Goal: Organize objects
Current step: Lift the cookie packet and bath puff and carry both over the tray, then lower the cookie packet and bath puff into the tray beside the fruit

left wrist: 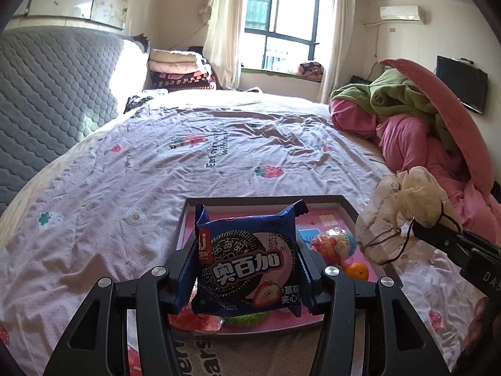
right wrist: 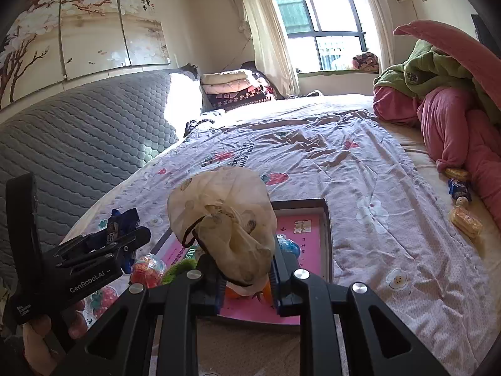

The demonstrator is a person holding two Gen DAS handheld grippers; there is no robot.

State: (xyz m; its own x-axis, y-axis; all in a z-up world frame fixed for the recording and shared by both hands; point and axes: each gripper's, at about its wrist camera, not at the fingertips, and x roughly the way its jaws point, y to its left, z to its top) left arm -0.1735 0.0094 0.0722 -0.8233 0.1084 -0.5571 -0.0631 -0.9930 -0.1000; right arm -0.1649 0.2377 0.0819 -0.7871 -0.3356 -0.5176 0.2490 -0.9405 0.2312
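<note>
Fingers (left wrist: 180, 277) of the left gripper (left wrist: 245, 277) clamp a blue sandwich-cookie packet (left wrist: 247, 260) by its side edges, held upright above the shallow tray (left wrist: 347, 206) on the bed (left wrist: 156, 169). Right gripper (right wrist: 245, 277) is closed on a cream drawstring pouch (right wrist: 225, 219), lifted over the same tray. Inside the tray lie a small orange (left wrist: 357, 271) and a wrapped candy ball (left wrist: 333, 241). Pink bedding (left wrist: 416, 144) is heaped at the bed's right side.
</note>
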